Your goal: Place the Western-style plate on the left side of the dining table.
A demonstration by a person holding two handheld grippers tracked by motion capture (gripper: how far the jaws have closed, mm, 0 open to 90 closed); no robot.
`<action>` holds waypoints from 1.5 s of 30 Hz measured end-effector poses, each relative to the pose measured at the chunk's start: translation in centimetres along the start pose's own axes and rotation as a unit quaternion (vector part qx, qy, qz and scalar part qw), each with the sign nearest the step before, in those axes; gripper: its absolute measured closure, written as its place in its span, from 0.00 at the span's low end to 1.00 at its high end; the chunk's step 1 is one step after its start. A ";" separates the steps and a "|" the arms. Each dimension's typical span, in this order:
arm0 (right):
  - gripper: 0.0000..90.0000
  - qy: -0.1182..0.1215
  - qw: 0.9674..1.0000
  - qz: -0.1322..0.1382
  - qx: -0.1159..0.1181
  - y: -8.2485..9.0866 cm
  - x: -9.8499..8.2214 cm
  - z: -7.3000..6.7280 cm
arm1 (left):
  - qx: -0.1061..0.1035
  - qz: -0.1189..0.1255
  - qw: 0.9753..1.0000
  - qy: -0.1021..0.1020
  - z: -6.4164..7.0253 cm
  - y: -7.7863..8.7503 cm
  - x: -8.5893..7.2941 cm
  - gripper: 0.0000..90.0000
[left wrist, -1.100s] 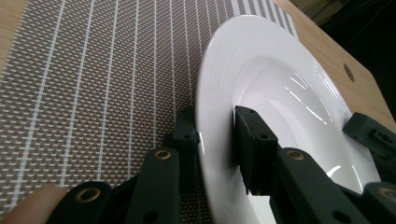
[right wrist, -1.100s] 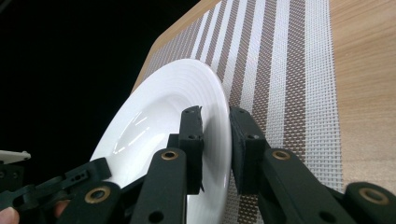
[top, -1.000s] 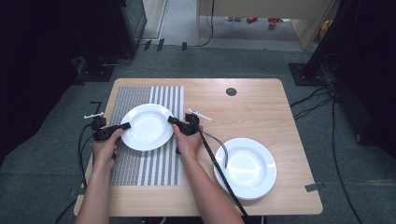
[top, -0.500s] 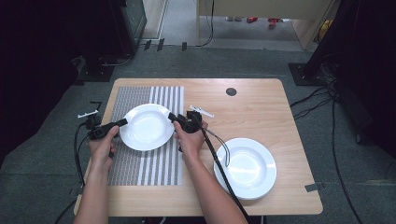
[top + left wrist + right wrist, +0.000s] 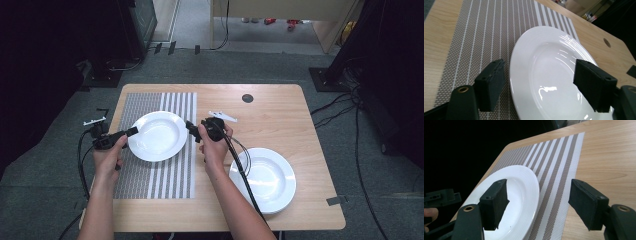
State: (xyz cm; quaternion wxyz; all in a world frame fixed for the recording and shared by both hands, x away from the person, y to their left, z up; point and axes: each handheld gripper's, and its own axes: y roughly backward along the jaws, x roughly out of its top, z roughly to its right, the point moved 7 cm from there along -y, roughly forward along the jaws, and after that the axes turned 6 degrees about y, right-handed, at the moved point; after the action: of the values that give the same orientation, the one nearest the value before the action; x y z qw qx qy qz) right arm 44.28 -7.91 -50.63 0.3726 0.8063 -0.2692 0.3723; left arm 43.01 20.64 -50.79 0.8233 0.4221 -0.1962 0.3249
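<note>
**Now: both grippers open at the rim of one plate**

Here the white plate (image 5: pixel 157 135) lies on the striped placemat (image 5: pixel 155 172), left of centre in the high view, with a gripper at each side of it. The left gripper (image 5: pixel 131 132) sits at the plate's left edge with its jaws spread wide; in its own view, the rim passes between them with neither pad touching. The right gripper (image 5: pixel 192 131) is at the plate's right edge, jaws likewise apart, straddling the rim. A second white plate (image 5: pixel 263 179) rests on the bare wooden table (image 5: pixel 300 120) at lower right, well apart from both.
</note>
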 end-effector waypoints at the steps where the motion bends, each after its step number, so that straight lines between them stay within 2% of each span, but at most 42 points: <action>1: 0.35 -0.001 1.000 -0.001 0.000 0.3 0.1 0.1 | 0.006 0.000 1.000 -0.005 0.0 0.2 0.0 0.25; 4: 0.34 0.007 1.000 -0.003 -0.002 1.0 0.2 0.3 | 0.016 0.008 1.000 -0.006 0.1 0.6 0.0 0.21; 7: 0.32 0.008 1.000 -0.013 0.002 2.1 0.3 0.5 | 0.026 0.026 0.999 -0.032 0.9 1.6 0.0 0.19; 13: 0.31 0.012 1.000 -0.017 0.002 3.7 0.3 1.0 | 0.039 0.032 0.998 -0.050 1.7 2.5 -0.4 0.19; 14: 0.30 0.015 1.000 -0.018 0.003 4.4 0.4 1.2 | 0.041 0.031 0.997 -0.056 1.9 2.8 -0.6 0.19; 16: 0.30 0.020 1.000 -0.016 0.003 5.2 0.5 1.5 | 0.062 0.032 0.995 -0.073 2.0 3.1 -0.9 0.19; 17: 0.30 0.021 1.000 -0.016 0.001 5.5 0.5 1.6 | 0.065 0.031 0.995 -0.075 2.0 3.2 -1.1 0.19; 20: 0.29 0.024 1.000 -0.013 0.000 6.3 0.7 2.0 | 0.065 0.030 0.995 -0.074 2.1 3.4 -1.4 0.19; 22: 0.29 0.033 0.999 -0.017 -0.009 7.3 0.7 2.8 | 0.062 0.032 0.995 -0.076 2.2 3.9 -1.9 0.19; 35: 0.28 0.029 0.999 -0.009 -0.026 12.1 0.4 6.2 | 0.069 0.031 0.992 -0.101 2.9 5.3 -3.9 0.19; 37: 0.28 0.033 0.999 -0.009 -0.028 12.7 0.4 6.5 | 0.064 0.028 0.991 -0.110 3.2 5.6 -4.6 0.17; 39: 0.28 0.034 0.999 -0.007 -0.030 13.3 0.4 6.9 | 0.057 0.027 0.992 -0.109 3.3 5.8 -5.0 0.16; 45: 0.28 0.034 0.999 -0.002 -0.039 15.0 0.5 8.2 | 0.057 0.031 0.992 -0.112 3.5 6.3 -5.8 0.15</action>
State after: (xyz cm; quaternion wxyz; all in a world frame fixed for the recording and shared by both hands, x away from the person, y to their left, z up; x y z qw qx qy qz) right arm 37.17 -23.17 -47.92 0.4128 0.7788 -0.2694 0.3880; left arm 34.36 18.38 -48.72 0.7604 0.4958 -0.2813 0.3112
